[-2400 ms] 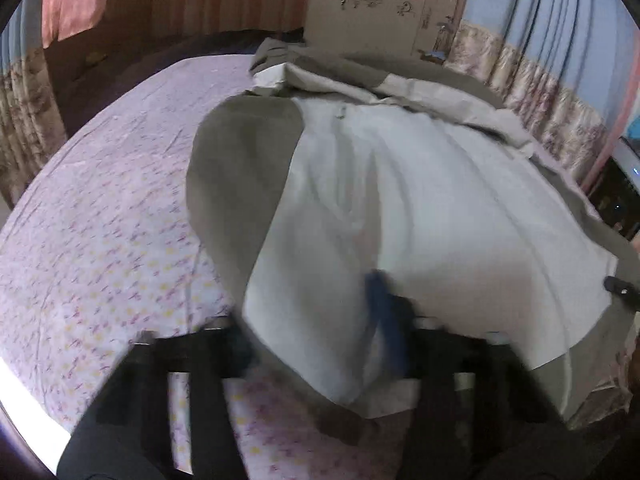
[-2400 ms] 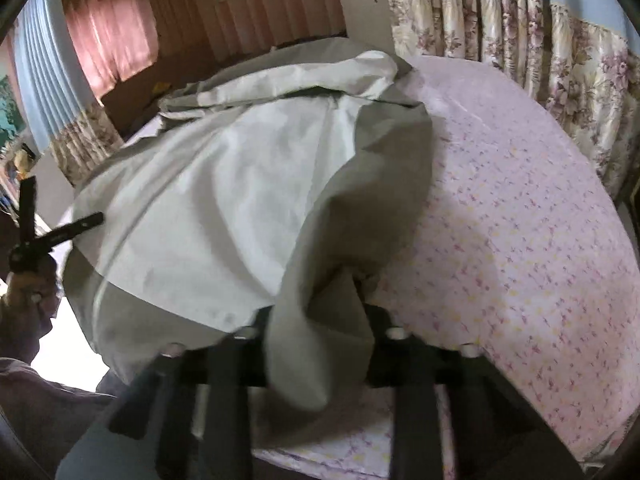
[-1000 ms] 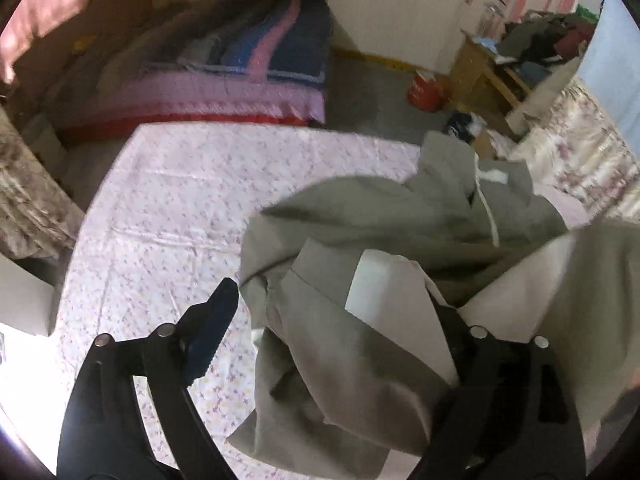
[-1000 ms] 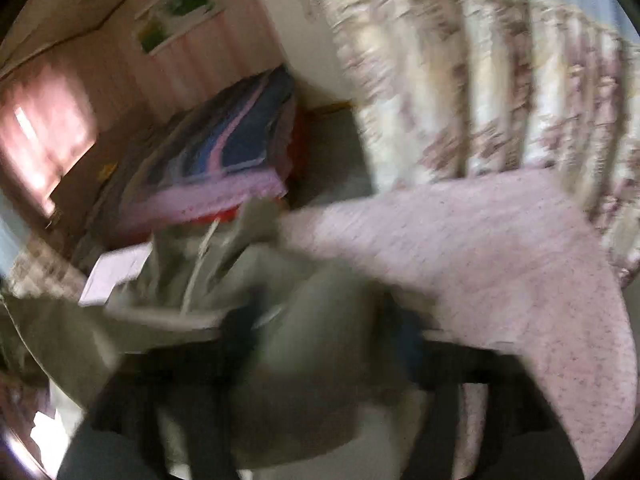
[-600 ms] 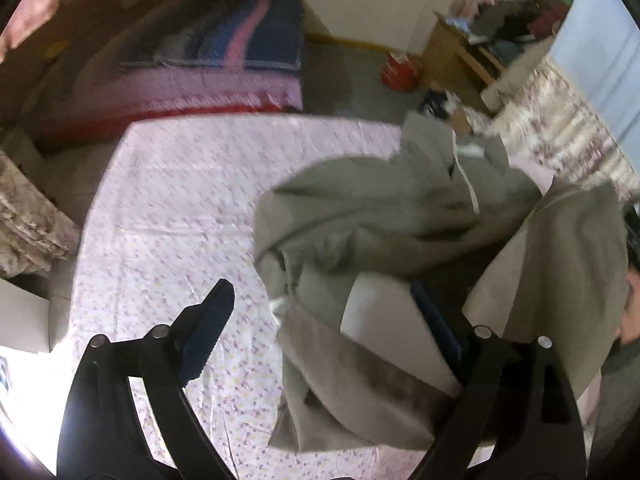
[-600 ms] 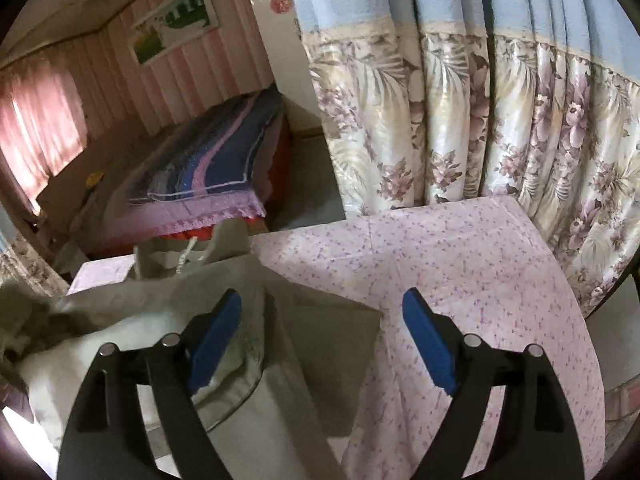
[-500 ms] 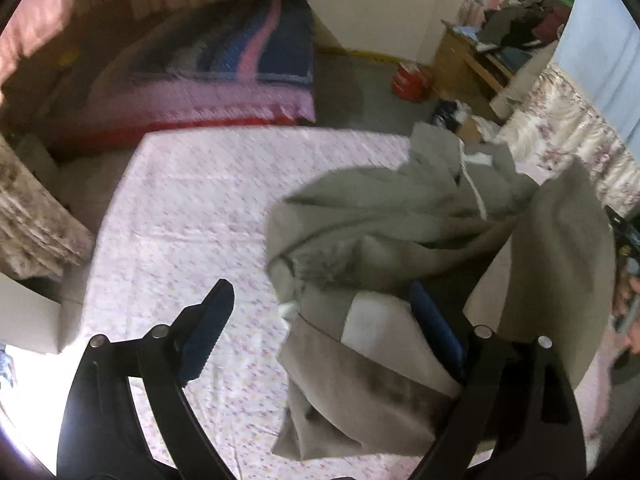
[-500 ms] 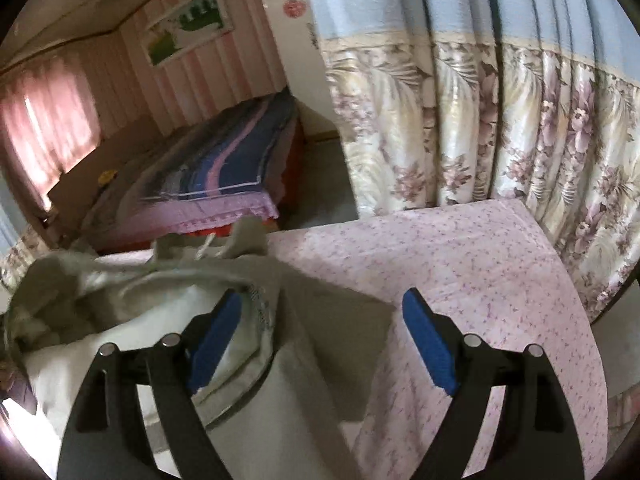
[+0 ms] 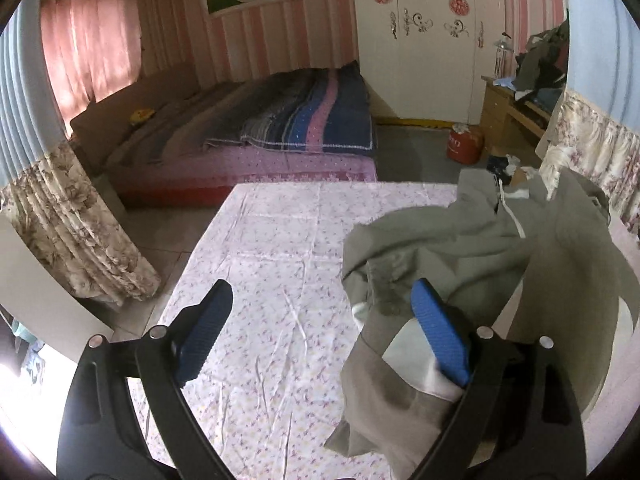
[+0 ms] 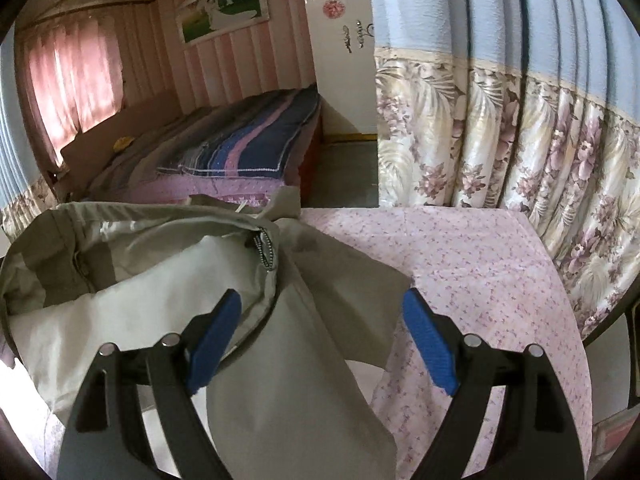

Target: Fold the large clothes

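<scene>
A large olive-grey and off-white jacket [image 9: 460, 248] lies bunched on the table with the pink floral cloth [image 9: 280, 248]. In the right wrist view the jacket [image 10: 168, 280] shows its pale lining and a zipper pull. My left gripper [image 9: 320, 332] is open above the cloth, and its right finger [image 9: 440, 336] rests against the jacket's left edge. My right gripper [image 10: 322, 336] is open with jacket fabric lying between and below its fingers, not pinched.
A bed with a striped blue and pink blanket [image 9: 304, 120] stands beyond the table. A white wardrobe [image 9: 428, 40], a red canister [image 9: 464, 144] and a cluttered wooden desk [image 9: 516, 108] are at the back right. Floral curtains [image 10: 500, 136] hang close on the right.
Both grippers let go of the jacket and opened. The jacket dropped into a bunched heap at the far side of the table. My left gripper has drawn left, off the fabric.
</scene>
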`<action>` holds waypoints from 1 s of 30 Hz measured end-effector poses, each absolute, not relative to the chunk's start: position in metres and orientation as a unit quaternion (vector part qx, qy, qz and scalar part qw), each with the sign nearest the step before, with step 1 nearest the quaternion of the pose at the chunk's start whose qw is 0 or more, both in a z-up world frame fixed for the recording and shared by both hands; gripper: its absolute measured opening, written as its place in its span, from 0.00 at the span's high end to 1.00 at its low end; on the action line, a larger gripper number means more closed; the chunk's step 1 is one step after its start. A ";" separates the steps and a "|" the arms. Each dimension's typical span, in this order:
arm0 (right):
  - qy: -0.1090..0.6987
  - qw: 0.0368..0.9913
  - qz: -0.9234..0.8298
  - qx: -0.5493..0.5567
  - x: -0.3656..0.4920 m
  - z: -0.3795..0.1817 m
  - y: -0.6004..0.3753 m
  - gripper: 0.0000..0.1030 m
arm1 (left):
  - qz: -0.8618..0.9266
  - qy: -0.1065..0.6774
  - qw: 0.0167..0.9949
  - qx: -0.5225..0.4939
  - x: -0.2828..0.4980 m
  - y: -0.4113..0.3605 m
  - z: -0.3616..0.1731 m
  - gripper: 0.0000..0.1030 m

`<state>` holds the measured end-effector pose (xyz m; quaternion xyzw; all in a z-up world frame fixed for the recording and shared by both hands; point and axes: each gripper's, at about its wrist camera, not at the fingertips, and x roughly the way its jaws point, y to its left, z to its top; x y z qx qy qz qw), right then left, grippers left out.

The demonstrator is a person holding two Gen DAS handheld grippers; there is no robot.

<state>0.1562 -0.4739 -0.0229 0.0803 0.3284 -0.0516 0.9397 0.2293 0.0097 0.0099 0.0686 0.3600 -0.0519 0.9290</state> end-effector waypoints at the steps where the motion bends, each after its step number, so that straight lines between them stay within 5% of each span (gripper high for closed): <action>1: 0.331 0.940 -0.044 0.076 0.162 -0.025 -0.470 0.19 | -0.064 0.375 0.923 0.065 0.232 0.010 0.005 0.12; 10: 0.364 0.931 -0.026 0.023 0.233 -0.048 -0.441 0.21 | -0.101 0.400 0.911 0.007 0.233 0.020 -0.013 0.12; 11: 0.369 0.929 -0.024 0.022 0.239 -0.050 -0.439 0.37 | -0.101 0.402 0.910 0.004 0.234 0.021 -0.014 0.12; 12: 0.378 0.925 -0.020 0.024 0.246 -0.053 -0.438 0.88 | -0.101 0.402 0.910 0.005 0.234 0.021 -0.015 0.12; 13: 0.396 0.918 -0.024 0.027 0.255 -0.058 -0.439 0.95 | -0.100 0.402 0.910 0.005 0.235 0.022 -0.016 0.12; 22: 0.375 0.923 -0.077 0.038 0.255 -0.059 -0.461 0.96 | -0.092 0.374 0.920 -0.065 0.242 0.046 -0.025 0.12; 27: 0.377 0.922 -0.080 0.043 0.252 -0.056 -0.467 0.96 | -0.229 0.378 0.862 -0.248 0.255 0.065 -0.035 0.13; 30: 0.377 0.922 -0.078 0.043 0.248 -0.057 -0.466 0.96 | -0.218 0.352 0.878 -0.241 0.250 0.062 -0.029 0.13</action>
